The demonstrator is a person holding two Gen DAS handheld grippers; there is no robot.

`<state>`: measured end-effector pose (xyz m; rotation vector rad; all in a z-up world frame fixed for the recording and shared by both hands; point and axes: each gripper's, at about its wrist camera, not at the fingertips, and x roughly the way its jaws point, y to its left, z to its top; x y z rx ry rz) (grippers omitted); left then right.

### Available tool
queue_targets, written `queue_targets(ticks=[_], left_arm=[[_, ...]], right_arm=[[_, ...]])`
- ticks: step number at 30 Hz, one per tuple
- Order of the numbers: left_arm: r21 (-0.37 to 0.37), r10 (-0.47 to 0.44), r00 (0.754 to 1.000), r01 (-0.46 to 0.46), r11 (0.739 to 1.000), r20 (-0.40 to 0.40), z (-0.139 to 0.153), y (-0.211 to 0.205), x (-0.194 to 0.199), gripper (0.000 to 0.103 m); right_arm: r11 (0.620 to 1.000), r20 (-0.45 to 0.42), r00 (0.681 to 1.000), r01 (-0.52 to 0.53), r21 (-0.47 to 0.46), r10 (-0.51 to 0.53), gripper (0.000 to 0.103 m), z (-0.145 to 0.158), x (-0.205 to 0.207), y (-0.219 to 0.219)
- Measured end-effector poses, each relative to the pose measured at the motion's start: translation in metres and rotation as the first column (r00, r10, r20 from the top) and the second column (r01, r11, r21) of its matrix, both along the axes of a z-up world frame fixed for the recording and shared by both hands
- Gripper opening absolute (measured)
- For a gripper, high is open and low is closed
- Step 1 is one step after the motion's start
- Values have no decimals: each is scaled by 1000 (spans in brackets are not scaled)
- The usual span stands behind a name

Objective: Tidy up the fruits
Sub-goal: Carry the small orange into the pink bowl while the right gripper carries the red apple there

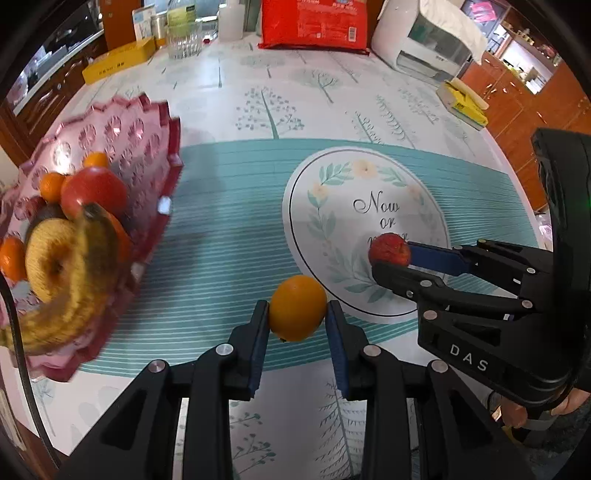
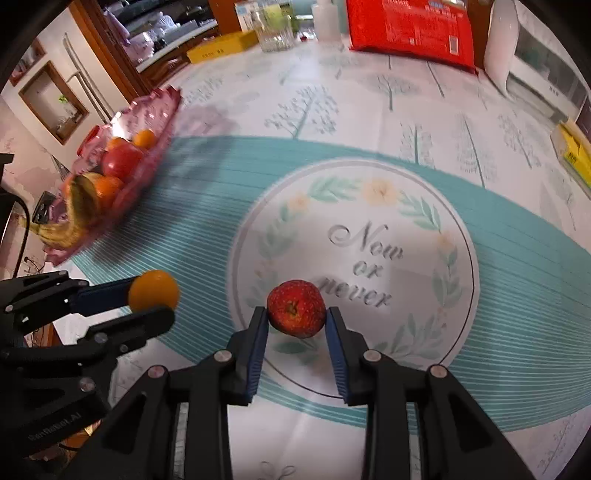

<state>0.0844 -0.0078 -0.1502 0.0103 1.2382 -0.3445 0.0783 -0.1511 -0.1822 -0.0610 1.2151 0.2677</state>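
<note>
Two tools (image 1: 297,314) (image 2: 296,314), perhaps five oranges (image 1: 297,307).

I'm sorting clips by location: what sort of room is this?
Probably a home dining area or kitchen: a table under a printed tree-pattern tablecloth, a pink scalloped plastic fruit tray, and a clear ribbed drinking glass.

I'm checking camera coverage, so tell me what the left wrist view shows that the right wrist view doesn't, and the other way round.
Only the left wrist view: a yellow ring-shaped fruit in the pink tray. Only the right wrist view: a wall niche and the whole "Now or never" print. Both show the left gripper shut on the orange, the right gripper shut on the red fruit, the banana, and the red bag.
</note>
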Motion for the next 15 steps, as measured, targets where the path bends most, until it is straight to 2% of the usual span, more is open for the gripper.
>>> queue_targets(ticks=[15], left_arm=[[8,-42,995,41,999,95,72,44,-4,29]], right_arm=[[999,145,989,-12,34,7,32,69,-10,52]])
